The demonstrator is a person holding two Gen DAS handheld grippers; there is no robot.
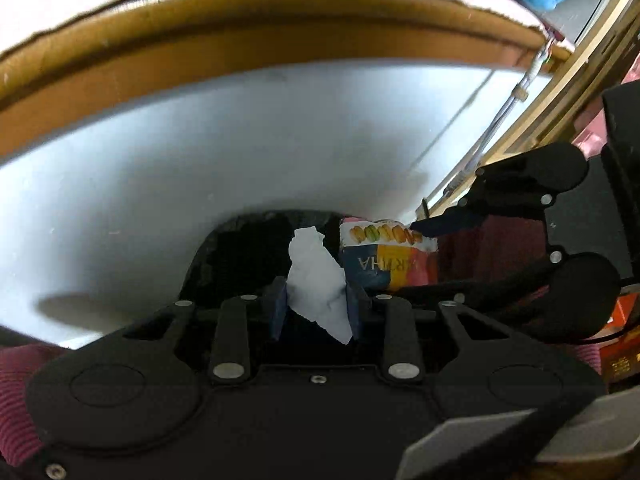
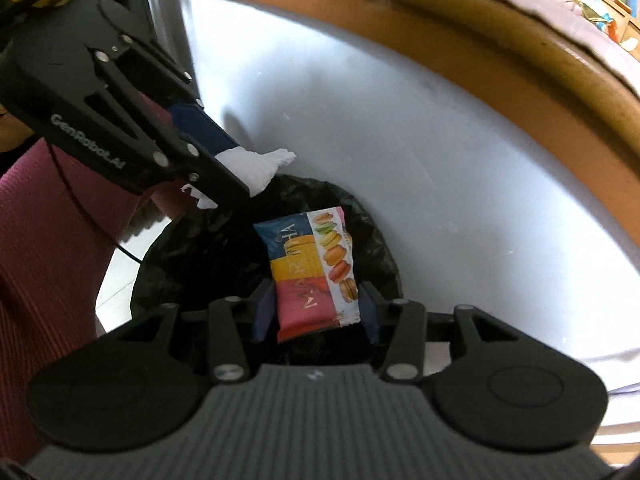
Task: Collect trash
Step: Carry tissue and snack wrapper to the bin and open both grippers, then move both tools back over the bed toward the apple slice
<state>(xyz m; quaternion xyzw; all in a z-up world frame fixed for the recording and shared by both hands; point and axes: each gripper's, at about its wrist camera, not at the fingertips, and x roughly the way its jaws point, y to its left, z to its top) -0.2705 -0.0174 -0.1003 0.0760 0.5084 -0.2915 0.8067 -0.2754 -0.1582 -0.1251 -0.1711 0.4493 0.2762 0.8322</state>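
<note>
Below both of your tools sits the bin with the black bag (image 2: 192, 256), and this is the relation that decides the coming move: the open mouth lies straight under what each tool carries. Your right tool (image 2: 316, 312) has the snack wrapper (image 2: 316, 272) between its blue pads, the jaws about half open; whether the pads press on it firmly I cannot tell. The long side of the wrapper points forward and down into the bag. Your left tool (image 1: 318, 304) stands narrow and pinches the crumpled white tissue (image 1: 316, 284), which hangs over the near-left edge of the bag, close beside the white cabinet wall (image 2: 360, 120). I judge the right tool better centred over the mouth, so its wrapper should drop inside more surely.
</note>
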